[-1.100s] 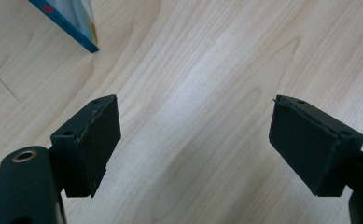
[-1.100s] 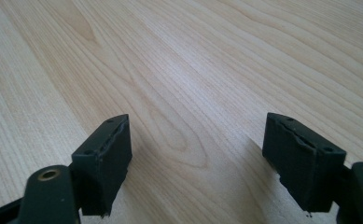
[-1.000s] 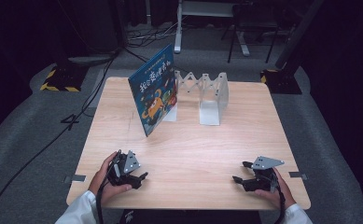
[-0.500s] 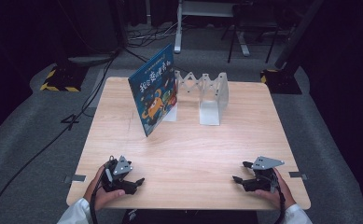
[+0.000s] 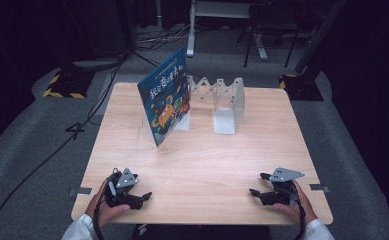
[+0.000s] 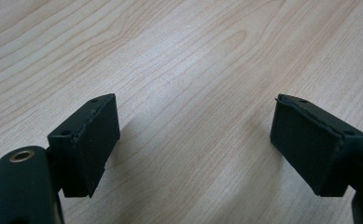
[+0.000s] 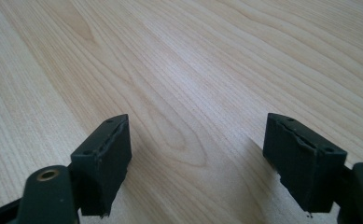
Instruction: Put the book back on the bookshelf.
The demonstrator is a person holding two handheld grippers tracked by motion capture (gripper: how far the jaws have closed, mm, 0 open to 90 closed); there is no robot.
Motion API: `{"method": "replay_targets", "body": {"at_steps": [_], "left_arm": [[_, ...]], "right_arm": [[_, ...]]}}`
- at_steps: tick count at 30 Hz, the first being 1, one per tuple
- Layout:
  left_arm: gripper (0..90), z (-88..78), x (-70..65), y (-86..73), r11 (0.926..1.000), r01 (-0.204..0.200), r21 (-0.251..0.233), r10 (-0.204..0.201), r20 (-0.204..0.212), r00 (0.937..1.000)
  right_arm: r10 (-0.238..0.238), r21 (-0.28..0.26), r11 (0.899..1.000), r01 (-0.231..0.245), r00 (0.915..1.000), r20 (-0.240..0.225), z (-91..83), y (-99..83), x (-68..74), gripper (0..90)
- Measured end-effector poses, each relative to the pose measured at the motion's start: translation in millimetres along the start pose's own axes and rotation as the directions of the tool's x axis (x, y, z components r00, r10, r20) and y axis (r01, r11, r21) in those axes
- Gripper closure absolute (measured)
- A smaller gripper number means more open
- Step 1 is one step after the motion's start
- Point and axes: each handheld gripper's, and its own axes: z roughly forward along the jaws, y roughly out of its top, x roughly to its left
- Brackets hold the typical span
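High view. The wooden table (image 5: 202,165) fills the centre of the frame. In its upper middle a blue picture book (image 5: 164,102) stands tilted against a clear, zigzag folding book rack (image 5: 222,100); the book covers the rack's left end, and the cover lettering is too small to read. The left gripper (image 5: 143,197) sits at lower left and the right gripper (image 5: 257,186) at lower right, both near the table's bottom edge and well apart from book and rack. The person's forearms are cut off by the bottom edge of the frame. A black cable (image 5: 42,160) crosses the grey floor at left; the surroundings beyond are dark and hard to make out.

Left gripper view. The two black jaws rise from the lower corners, spread wide and released, with bare wood grain between them.

Right gripper view. The jaws likewise stand apart and released over bare tabletop; nothing lies between them.
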Motion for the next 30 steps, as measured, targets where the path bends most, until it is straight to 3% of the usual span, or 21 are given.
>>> {"method": "replay_targets", "body": {"at_steps": [30], "left_arm": [[14.0,1.0,1.3,1.0,1.0,-0.004,0.005,0.004,0.002,1.0]], "right_arm": [[0.001,0.0,1.0,-0.001,1.0,-0.001,0.0,-0.2,-0.1,23.5]]}}
